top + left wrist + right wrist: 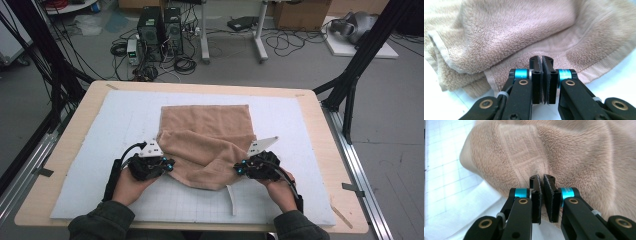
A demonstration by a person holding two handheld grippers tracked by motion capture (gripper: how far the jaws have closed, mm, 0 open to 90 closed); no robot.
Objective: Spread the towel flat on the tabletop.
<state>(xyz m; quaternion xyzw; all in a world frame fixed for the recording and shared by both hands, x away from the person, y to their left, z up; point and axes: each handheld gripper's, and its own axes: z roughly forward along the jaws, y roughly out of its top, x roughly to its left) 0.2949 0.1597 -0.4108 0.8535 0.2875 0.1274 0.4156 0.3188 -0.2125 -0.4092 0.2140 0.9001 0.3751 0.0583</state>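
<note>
Midway down the white gridded mat (300, 150), my two tongs bracket a tan towel (210, 135) that lies partly folded, its near half bunched up toward me. My left gripper (541, 62) sits at the towel's left edge, jaws pressed together; whether a thin bit of hem is caught between the pads is hard to tell from the left gripper view. My right gripper (542, 181) is at the towel's right edge, jaws likewise drawn almost together against the pile beside a woven border band (519, 157). The mat rests on a pale wooden table (75, 145).
</note>
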